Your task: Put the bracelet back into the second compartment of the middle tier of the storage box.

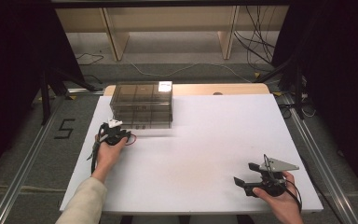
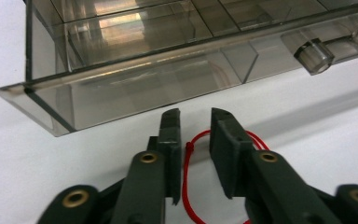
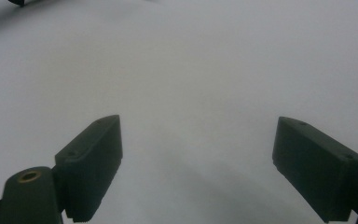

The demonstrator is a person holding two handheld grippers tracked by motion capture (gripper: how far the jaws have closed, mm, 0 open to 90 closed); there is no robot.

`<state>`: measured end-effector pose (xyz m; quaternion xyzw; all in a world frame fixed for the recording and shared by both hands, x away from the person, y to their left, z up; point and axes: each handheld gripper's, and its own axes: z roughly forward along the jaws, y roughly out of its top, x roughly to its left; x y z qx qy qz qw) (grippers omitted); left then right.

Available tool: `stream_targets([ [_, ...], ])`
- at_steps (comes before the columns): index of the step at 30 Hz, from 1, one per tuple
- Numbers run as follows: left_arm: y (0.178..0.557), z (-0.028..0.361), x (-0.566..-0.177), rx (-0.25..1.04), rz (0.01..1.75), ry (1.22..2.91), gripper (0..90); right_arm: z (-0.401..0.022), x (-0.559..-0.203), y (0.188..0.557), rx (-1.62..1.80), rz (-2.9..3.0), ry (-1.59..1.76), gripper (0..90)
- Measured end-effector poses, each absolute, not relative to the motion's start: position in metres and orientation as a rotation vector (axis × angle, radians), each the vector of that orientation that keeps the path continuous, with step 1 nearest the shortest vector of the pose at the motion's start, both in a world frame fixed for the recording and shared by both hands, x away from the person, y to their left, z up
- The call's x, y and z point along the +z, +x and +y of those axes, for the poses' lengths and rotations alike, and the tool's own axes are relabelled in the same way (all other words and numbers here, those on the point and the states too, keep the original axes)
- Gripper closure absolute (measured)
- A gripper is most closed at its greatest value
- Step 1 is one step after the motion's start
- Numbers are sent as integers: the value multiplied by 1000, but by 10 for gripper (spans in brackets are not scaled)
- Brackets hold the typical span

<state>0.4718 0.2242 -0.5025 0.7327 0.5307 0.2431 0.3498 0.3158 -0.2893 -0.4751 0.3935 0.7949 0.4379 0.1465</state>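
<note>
Two grippers over white table (image 1: 205,140). Left gripper (image 2: 195,122) jaws nearly together, narrow gap, nothing pinched; thin red string loop (image 2: 186,186) lies on table under the gap. Smoky clear plastic drawer box (image 2: 135,60) just ahead of its tips, not touching. Right gripper (image 3: 198,140) jaws wide apart, bare table ahead

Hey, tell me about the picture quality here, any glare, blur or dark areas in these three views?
High view: the white table is brightly lit, the surroundings fall into near black, and a glare patch sits on top of the clear drawer box. Left gripper view: warm reflections streak the box, and the left gripper jaws are sharp. Right gripper view: dim and grey, with a soft shadow between the right gripper jaws.
</note>
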Motion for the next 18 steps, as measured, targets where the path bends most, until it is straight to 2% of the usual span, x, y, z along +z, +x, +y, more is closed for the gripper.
stream_targets([
  [7, 470, 221, -502, 635, 1369, 1907, 854, -289, -475, 316, 1260, 2289, 1133, 167],
  [18, 469, 220, -503, 652, 1342, 1921, 875, -289, -475, 316, 1259, 2290, 1134, 167],
])
